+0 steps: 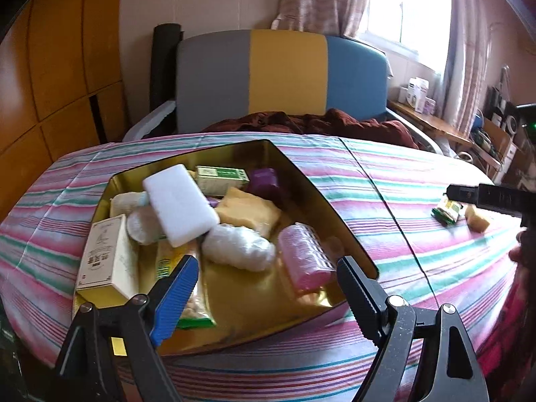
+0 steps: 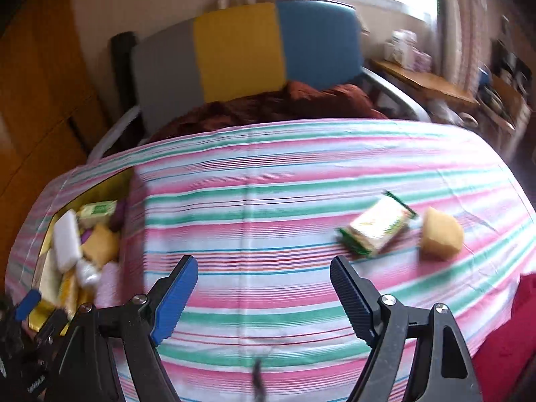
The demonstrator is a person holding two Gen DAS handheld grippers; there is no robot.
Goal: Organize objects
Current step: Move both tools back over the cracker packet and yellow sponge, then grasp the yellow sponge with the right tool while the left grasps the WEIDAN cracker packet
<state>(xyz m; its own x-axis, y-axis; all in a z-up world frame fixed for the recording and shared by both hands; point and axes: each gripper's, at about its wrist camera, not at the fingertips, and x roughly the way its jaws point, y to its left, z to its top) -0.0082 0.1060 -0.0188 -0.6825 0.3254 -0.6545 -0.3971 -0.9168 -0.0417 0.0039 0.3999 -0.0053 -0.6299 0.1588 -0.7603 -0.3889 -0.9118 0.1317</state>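
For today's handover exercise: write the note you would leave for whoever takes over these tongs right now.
Left tongs: open, empty, over the gold tin.
Right tongs: open, empty, above the striped cloth.
Done: most items, including the white sponge and pink roller, lie in the tin.
Left: the green snack packet and yellow sponge piece sit on the cloth, right of the tin.

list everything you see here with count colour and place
gold metal tin: 1, gold, left on striped cloth
white foam block: 1, white, atop the tin's pile
pink hair roller: 1, pink, tin's right side
cream carton: 1, cream, tin's left side
green snack packet: 1, green and yellow, loose on cloth, right
yellow sponge chunk: 1, yellow, right of the packet
striped tablecloth: 1, pink, green, white
left gripper: 1, open, over tin
right gripper: 1, open, over cloth
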